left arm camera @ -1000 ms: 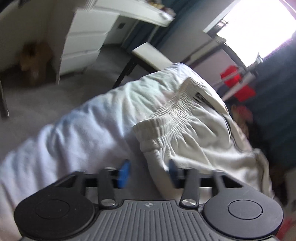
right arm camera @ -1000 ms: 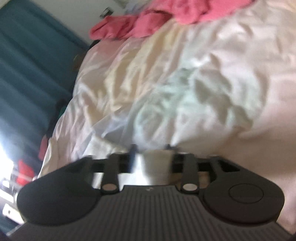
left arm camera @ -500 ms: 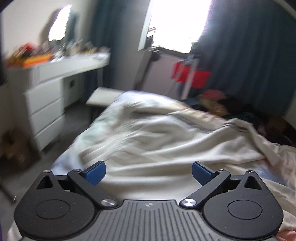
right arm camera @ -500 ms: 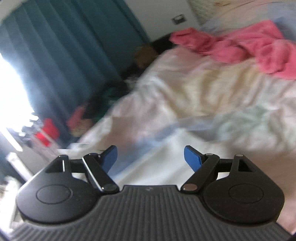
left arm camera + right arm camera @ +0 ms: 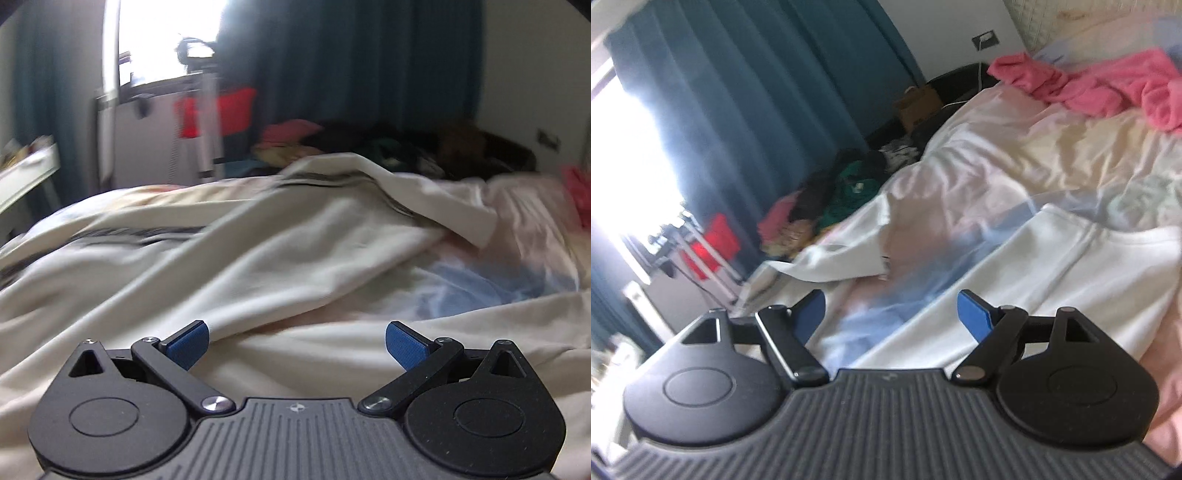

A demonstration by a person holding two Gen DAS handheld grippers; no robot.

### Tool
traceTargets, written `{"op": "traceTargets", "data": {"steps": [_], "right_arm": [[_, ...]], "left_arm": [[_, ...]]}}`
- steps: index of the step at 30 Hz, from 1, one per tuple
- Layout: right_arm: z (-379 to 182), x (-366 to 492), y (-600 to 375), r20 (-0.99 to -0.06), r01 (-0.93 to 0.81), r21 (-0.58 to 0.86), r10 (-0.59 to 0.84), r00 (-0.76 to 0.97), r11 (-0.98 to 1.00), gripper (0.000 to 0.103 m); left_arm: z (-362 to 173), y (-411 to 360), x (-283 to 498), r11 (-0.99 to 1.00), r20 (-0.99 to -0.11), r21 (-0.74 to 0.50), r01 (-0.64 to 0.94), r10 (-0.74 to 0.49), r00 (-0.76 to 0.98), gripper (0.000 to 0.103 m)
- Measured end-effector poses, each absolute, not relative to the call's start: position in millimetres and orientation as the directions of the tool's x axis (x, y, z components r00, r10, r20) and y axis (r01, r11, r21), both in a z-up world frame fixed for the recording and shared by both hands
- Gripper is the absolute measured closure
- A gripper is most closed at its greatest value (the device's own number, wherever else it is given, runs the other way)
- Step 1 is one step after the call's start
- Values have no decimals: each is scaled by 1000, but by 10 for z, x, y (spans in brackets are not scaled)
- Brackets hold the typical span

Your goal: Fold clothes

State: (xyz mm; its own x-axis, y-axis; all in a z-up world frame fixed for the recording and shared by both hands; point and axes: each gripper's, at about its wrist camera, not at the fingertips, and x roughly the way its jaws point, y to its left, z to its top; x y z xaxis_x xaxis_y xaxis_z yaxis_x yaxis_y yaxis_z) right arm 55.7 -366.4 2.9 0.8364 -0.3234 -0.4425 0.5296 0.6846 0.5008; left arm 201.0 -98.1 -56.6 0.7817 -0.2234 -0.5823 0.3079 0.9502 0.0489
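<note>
Up front in the left wrist view, the left gripper (image 5: 294, 341) was wide open with nothing in it, and the cream pants (image 5: 258, 251) lay spread on the bed (image 5: 524, 221) just ahead of its blue fingertips (image 5: 188, 341). Then in the right wrist view, the right gripper (image 5: 891, 317) was wide open and empty too, with the cream pants (image 5: 1052, 266) lying ahead and to its right, and a pink blanket (image 5: 1108, 88) sat far beyond.

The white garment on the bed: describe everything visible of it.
The white garment is cream-white, soft-looking cloth with dark stripes along one edge. It lies spread and rumpled across the bed, creased into long folds, one corner flopped over the pastel bedding. In the right wrist view a smooth seamed panel runs below the open right gripper. Neither gripper holds it; the left gripper is open too.
</note>
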Motion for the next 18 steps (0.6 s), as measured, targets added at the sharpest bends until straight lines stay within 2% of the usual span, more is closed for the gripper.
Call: {"op": "traceTargets", "data": {"steps": [4,7,10,11,12,13,15,17,18], "right_arm": [[-133,674,-3779,-468,559,525,-331,820,642,22],[-236,813,-3839,-459,586,522,-376,805,620,22],[-381,942,-3893,-448,593,530,-394,803,607,23],[-434,981,-3910,-443,592,532,-397,804,605,22],[-483,1029,-3933,-454,606,522,-405,793,600,22],[-533,1070,-3957,-461,612,521,-408,788,595,22],[-602,1134,-4006,-473,626,524,-415,778,578,22],[-646,1174,-4040,-481,639,523,-424,768,564,22],[-656,1184,-4049,-482,644,521,-430,763,560,22]], "left_arm": [[-938,-1706,2525,902,-594,175,395,-224,773,1],[-1176,-2251,2844,853,-574,322,411,-169,801,3],[-1335,-2635,3153,823,-565,381,422,-154,810,8],[-1367,-2732,3244,821,-562,387,420,-151,813,15],[-1386,-2815,3328,818,-567,383,429,-158,808,31],[-1387,-2895,3399,809,-584,376,452,-172,793,40],[-1355,-3010,3473,797,-587,377,472,-189,787,81],[-1293,-3083,3486,791,-565,389,472,-199,800,96],[-1235,-3070,3448,791,-548,379,479,-226,806,97]]}}
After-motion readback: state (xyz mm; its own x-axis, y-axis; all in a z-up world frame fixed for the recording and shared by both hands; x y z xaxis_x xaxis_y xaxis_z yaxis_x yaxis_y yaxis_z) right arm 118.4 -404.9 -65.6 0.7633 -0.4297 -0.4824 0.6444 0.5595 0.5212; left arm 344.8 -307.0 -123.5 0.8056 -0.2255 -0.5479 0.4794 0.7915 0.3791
